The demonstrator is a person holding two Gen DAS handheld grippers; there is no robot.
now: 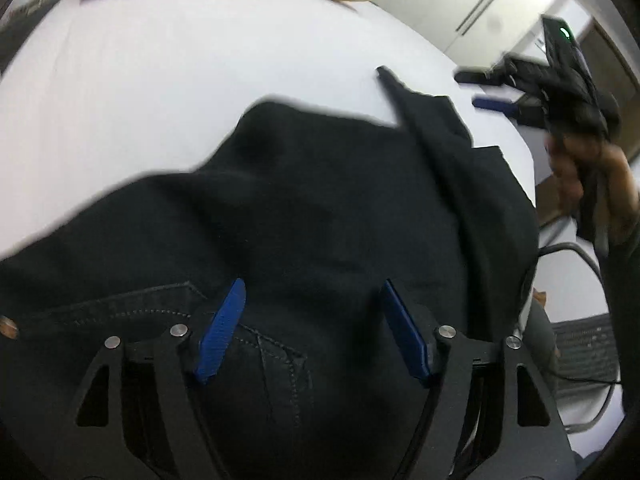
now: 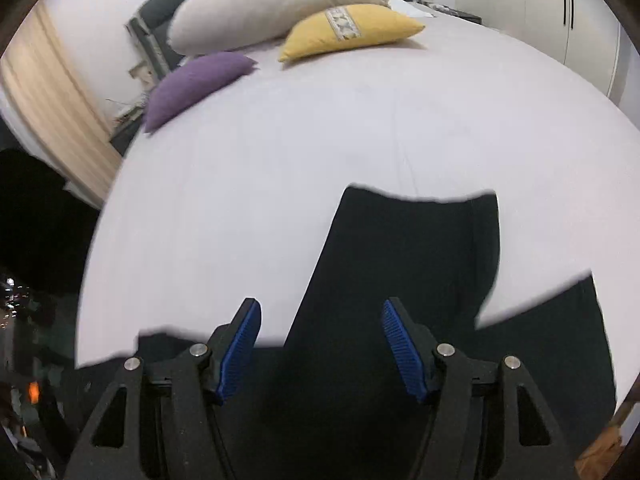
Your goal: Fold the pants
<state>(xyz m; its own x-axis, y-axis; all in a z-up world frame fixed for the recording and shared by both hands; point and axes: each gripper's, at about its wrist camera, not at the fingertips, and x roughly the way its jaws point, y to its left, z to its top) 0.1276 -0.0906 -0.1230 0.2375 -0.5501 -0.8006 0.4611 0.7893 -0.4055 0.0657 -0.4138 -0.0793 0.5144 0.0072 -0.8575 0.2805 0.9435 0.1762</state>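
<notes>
Hovering with jaws apart and empty, the left gripper [image 1: 312,300] and right gripper [image 2: 320,320] (both blurred) risk bunching the black denim pants [image 1: 300,208] if only one layer is pinched.

Even, soft indoor light, no hard shadows. White bedsheet [image 2: 280,184] bright, near washed out. Black pants [image 1: 300,208] lose detail in dark. Motion blur smears cloth edges and hand [image 1: 580,168]. Strong fisheye bending, dark vignette at corners.
</notes>
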